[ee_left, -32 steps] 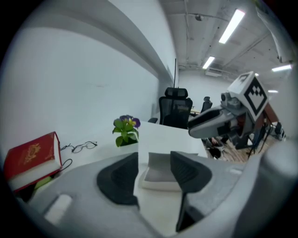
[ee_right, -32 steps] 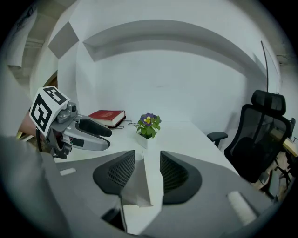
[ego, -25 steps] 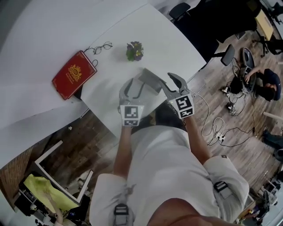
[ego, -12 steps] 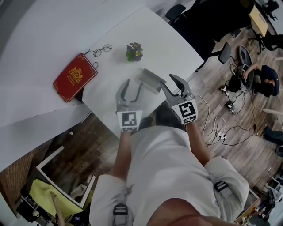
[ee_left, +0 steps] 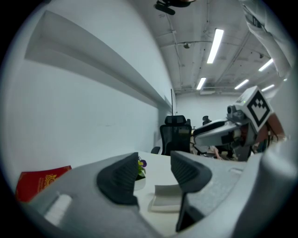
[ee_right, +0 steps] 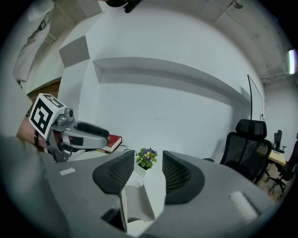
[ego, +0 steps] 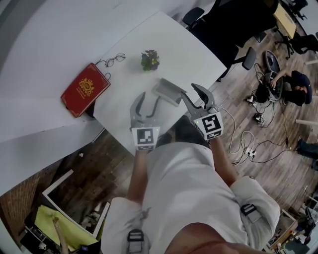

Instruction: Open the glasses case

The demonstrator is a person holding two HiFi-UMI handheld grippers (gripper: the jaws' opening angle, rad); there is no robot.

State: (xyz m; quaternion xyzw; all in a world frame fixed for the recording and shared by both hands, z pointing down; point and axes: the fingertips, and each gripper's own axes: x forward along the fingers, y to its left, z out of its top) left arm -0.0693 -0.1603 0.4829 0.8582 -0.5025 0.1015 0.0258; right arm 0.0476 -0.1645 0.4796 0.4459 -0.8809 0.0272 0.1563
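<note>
The grey glasses case (ego: 169, 92) lies on the white table (ego: 189, 44) with its lid swung up. In the left gripper view the glasses case (ee_left: 170, 197) shows beyond the jaws, and in the right gripper view the case (ee_right: 135, 204) shows low in the gap. My left gripper (ego: 150, 99) hovers just left of the case, open, with nothing between its pads. My right gripper (ego: 191, 94) hovers at the case's right side, also open and empty. Neither gripper touches the case. Each gripper shows in the other's view, the right gripper (ee_left: 223, 132) and the left gripper (ee_right: 79, 132).
A small potted plant (ego: 150, 59) stands behind the case. A red book (ego: 84, 87) lies at the table's left edge, with a pair of glasses (ego: 113, 59) beside it. Black office chairs (ego: 198, 15) stand past the far edge. Cables (ego: 243, 144) lie on the wooden floor at right.
Both grippers have risen and drawn back from the case, which they flanked closely a second ago. The case stays on the table with its lid up.
</note>
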